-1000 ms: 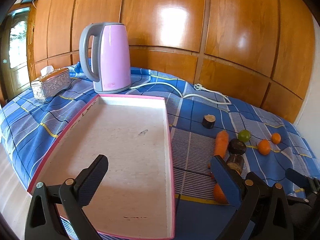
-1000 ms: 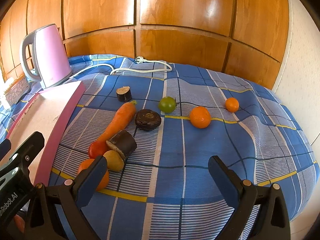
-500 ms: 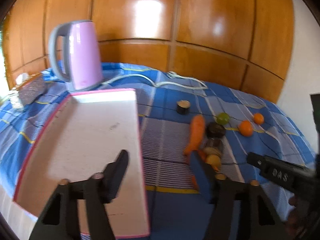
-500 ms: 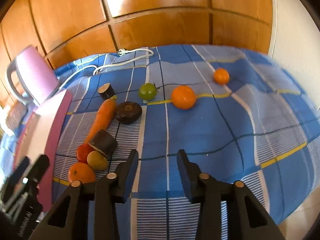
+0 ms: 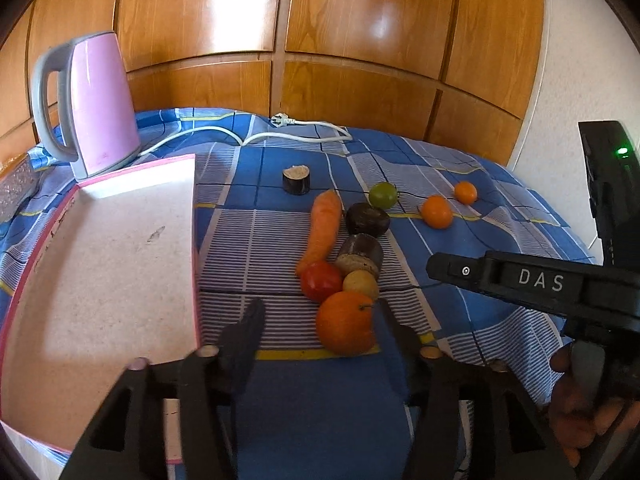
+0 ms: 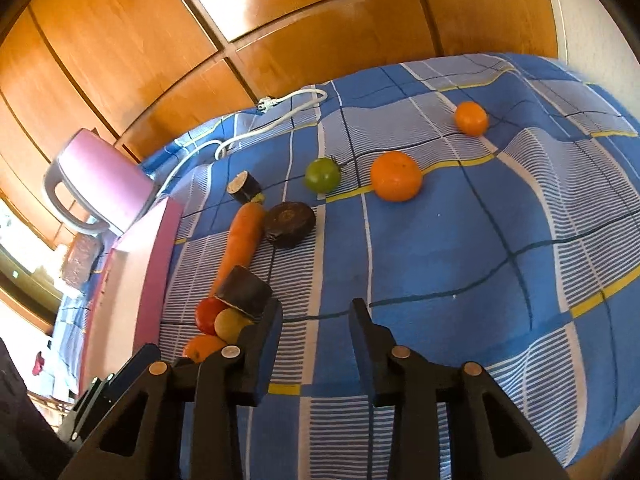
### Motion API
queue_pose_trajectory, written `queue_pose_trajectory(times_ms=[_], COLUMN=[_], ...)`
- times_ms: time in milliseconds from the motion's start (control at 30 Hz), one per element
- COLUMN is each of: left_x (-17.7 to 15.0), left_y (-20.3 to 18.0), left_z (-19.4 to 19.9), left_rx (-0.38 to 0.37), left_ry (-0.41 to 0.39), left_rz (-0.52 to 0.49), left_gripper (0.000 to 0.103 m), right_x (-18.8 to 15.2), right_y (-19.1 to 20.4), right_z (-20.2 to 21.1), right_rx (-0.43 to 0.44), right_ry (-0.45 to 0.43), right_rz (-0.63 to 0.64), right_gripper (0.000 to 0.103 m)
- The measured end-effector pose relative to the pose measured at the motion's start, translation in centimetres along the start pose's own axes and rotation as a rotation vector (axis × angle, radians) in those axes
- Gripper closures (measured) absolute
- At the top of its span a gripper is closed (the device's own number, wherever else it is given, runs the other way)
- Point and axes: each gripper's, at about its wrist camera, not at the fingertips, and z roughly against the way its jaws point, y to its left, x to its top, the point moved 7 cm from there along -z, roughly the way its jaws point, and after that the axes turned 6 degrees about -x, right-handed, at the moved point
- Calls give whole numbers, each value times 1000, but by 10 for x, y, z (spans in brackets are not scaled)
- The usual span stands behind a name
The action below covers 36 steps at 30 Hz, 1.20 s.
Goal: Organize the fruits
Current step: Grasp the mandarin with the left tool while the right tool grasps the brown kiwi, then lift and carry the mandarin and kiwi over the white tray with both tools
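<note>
My views are bright with daylight; glare patches shine on the wood panels (image 5: pixel 248 12) at the top. Fisheye bending darkens every corner, and my near fingers (image 5: pixel 244 340) look soft.

Behind the counter (image 5: pixel 460 168) you face a wall of glossy wood panels (image 5: pixel 360 28), split by dark seams and carrying bright glare patches up high. To the right of the panels you have a pale, rough wall (image 5: pixel 568 80). A blue checked cloth (image 6: pixel 440 240) with white and yellow stripes covers the counter. Left of the panels, you can make out a bright window (image 6: pixel 16 236), washed out.
</note>
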Motion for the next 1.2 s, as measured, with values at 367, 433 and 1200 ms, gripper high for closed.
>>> queue_pose_trajectory(times_ms=[367, 433, 1200], left_x=[-5, -4, -1], left_y=[-1, 4, 13], left_z=[-15, -12, -7], left_rx=[-7, 1, 45], left_ry=[42, 28, 1], left_rz=[-10, 13, 37], left_gripper=[64, 64, 65], right_x=[-6, -7, -15], right_y=[26, 31, 51], right_z=[-2, -4, -40], right_rx=[74, 90, 162], right_ry=[14, 24, 146], right_rz=[100, 113, 141], right_gripper=[68, 68, 71])
